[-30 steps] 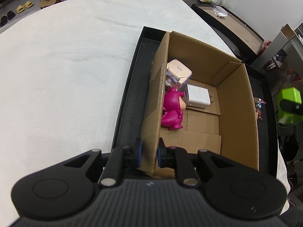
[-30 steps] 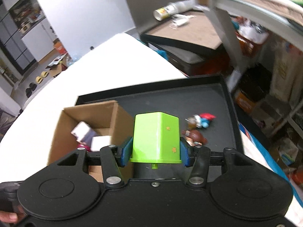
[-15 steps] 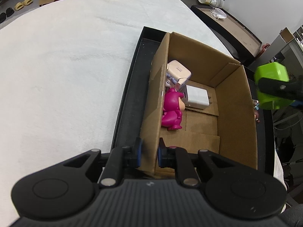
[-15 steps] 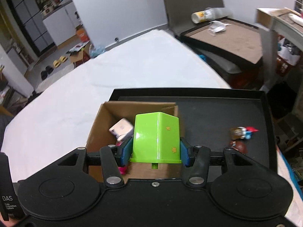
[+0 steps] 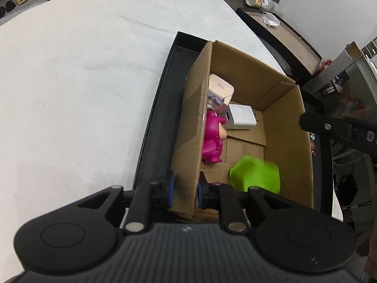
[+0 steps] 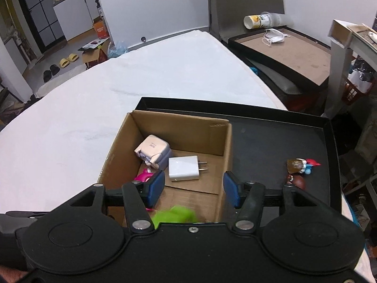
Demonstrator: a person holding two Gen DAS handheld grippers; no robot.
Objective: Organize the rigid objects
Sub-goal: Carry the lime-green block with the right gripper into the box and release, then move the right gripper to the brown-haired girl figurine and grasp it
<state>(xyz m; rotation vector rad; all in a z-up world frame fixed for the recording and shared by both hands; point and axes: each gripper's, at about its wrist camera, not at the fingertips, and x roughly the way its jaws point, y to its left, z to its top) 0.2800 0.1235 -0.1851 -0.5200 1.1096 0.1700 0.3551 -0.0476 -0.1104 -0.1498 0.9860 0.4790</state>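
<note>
An open cardboard box [image 5: 285,127] [image 6: 188,129] stands in a black tray [image 6: 271,146]. Inside lie a pink figure [image 5: 213,141], a white charger [image 5: 241,119] [image 6: 185,171], a pale pink box [image 5: 220,89] [image 6: 153,148] and a green cup [image 5: 255,176] [image 6: 174,215], blurred in the near part. My left gripper [image 5: 185,188] is shut on the box's left wall. My right gripper [image 6: 193,192] is open and empty above the box; it shows in the left wrist view [image 5: 329,127] over the right wall.
Two small figures [image 6: 298,171] lie on the tray right of the box. The tray sits on a white-covered table [image 6: 117,99]. A second black tray with a mask [image 6: 273,36] and a tipped cup [image 6: 259,21] stands behind.
My right gripper moved over the box, opened and let go of the green cup, which now lies in the box. My left gripper kept its hold on the wall.
</note>
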